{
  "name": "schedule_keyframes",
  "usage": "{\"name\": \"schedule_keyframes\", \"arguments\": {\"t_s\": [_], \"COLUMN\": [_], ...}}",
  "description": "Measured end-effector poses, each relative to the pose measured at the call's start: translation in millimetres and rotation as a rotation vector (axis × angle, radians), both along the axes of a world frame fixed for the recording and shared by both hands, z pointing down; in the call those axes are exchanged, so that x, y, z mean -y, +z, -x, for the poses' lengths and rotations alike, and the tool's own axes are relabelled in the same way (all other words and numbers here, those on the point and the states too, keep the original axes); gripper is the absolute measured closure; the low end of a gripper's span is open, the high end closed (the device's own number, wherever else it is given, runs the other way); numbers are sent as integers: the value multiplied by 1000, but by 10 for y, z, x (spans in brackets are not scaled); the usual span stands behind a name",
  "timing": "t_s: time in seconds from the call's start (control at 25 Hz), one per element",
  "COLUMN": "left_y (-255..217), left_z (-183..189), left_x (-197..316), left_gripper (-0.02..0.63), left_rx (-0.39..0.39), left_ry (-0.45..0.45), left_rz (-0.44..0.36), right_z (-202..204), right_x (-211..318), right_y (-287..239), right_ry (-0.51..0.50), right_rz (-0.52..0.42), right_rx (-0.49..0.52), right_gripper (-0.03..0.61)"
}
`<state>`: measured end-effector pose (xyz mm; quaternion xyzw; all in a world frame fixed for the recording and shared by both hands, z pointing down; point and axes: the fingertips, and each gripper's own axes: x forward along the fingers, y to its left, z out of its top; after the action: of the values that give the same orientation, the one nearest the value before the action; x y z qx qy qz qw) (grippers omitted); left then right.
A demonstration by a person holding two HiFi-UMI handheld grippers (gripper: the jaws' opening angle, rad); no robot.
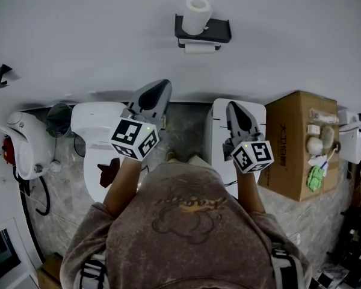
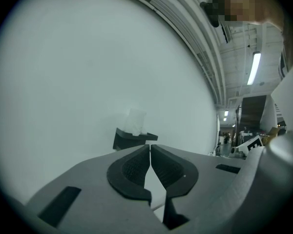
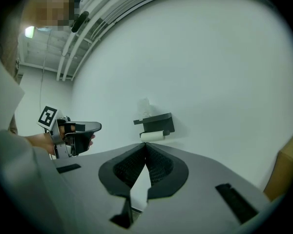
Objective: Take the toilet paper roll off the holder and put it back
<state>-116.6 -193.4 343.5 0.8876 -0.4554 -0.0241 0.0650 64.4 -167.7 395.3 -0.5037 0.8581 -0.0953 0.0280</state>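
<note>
A white toilet paper roll [image 1: 197, 14] stands upright on top of the black wall holder [image 1: 216, 31], and a second roll [image 1: 200, 48] hangs on the bar beneath it. In the head view both grippers are held in front of me, well below the holder and pointing at the wall. My left gripper [image 1: 160, 88] is shut and empty. My right gripper [image 1: 234, 106] is also shut with nothing between its jaws. The left gripper view shows the holder [image 2: 121, 139] and upright roll [image 2: 136, 121] far beyond the tips [image 2: 150, 147]. The right gripper view shows the holder [image 3: 158, 123] and lower roll [image 3: 152, 136] past its tips [image 3: 145, 145].
A white toilet [image 1: 99, 140] stands below left, with a white fixture [image 1: 21, 143] further left. A white bin [image 1: 216, 131] and a cardboard box [image 1: 295, 143] with small items on it stand at right. The wall around the holder is bare.
</note>
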Motion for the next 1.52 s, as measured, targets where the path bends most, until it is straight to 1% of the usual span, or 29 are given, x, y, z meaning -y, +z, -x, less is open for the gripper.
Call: {"name": "schedule_keyframes", "arguments": {"t_s": [0.28,0.48,0.6,0.72,0.8,0.92,1.04,1.2,1.52], "left_y": [-123,-185,-235,-313,-364,-435,-510,-597,-633], "left_z": [-103,-149,-194,-236,-285,-359,-375,-405,-534], "left_x": [117,239,318,430,522,687,893,1150,1612], "left_gripper": [588,588,576,478,423,345,282,241,241], "left_rx": [16,19,27,36,50,83,103,102,143], "left_ry": [-33,-52,-54,-43,-17,27,20,10,-3], "left_rz": [-30,-49,-56,-63,-63,-60,-72,-77,-78], "right_z": [-44,-101,-138,-161,-183,-212,-262,-346,-479], "right_x": [159,259,283,299,310,313,309,299,298], "right_y": [-15,26,38,47,61,62,70,87,125], "right_ry": [-52,-61,-66,-71,-71,-72,-68,-57,-37], "right_rz": [-6,-3,1,2,5,5,6,11,21], "right_rx": [4,10,13,15,13,12,11,12,7], "right_gripper": [580,580,580,580,580,580,580,580,580]}}
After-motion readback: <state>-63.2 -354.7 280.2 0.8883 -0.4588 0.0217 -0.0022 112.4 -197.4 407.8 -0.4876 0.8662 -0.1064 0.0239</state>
